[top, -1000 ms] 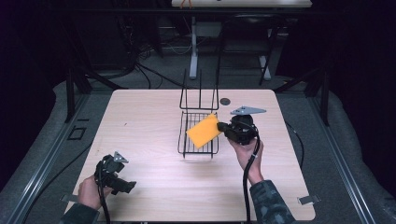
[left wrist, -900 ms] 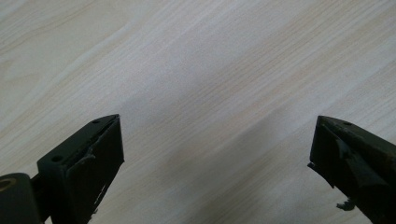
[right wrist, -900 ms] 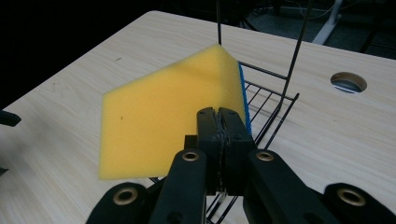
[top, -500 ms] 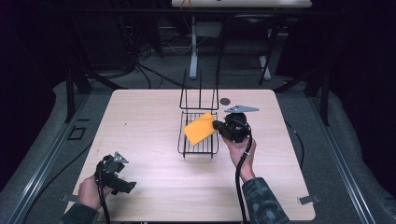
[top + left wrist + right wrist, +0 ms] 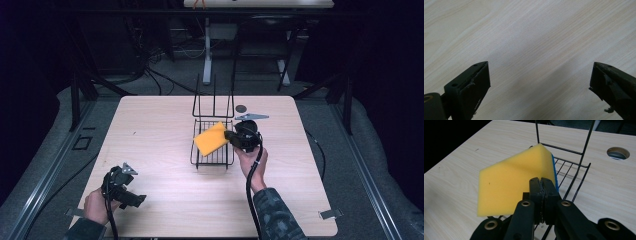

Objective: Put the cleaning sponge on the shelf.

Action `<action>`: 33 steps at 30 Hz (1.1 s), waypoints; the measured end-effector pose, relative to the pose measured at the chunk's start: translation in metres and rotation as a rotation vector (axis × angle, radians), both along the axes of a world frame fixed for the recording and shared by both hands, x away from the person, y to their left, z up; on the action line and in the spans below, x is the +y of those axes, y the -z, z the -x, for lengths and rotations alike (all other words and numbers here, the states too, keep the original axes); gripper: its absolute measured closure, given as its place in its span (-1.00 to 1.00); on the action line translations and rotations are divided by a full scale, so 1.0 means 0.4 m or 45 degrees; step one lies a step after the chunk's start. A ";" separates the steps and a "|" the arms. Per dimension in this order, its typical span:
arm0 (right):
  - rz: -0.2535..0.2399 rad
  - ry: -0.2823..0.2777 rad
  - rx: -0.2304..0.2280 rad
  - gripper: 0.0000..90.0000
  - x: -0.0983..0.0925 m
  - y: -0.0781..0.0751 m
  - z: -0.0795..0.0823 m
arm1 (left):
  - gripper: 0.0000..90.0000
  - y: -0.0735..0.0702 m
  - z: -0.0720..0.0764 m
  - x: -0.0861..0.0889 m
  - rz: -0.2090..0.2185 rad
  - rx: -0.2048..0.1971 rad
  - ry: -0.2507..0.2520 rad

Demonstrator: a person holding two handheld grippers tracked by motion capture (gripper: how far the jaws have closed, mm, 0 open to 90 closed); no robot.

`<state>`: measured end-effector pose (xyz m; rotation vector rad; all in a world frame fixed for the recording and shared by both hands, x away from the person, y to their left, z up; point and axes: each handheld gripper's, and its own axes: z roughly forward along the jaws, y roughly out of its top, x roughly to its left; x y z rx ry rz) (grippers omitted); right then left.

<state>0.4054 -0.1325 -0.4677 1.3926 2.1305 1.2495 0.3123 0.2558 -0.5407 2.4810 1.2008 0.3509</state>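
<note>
On the pale tabletop [image 5: 150,135], the right tongs [image 5: 541,185] pinch just one corner of the sponge [image 5: 511,182] above the rack [image 5: 212,145], so it could twist free, perhaps snagging the wires, while the left tongs [image 5: 539,82] gape empty.

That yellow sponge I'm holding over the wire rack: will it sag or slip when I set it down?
The sponge looks like soft foam: the right gripper has pinched its corner nearly flat. It sticks out without drooping, so it is probably light and fairly springy. It seems unlikely to slip, though it may rebound on the wire rack once released.
</note>
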 end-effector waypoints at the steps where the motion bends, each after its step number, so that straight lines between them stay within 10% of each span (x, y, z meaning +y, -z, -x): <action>1: -0.008 0.006 0.009 0.97 0.001 0.002 -0.003 | -0.93 0.000 0.000 0.000 0.000 0.000 0.000; 33: 0.083 0.099 0.336 0.55 0.017 0.102 -0.038 | -0.93 -0.001 0.007 -0.006 -0.007 0.002 0.015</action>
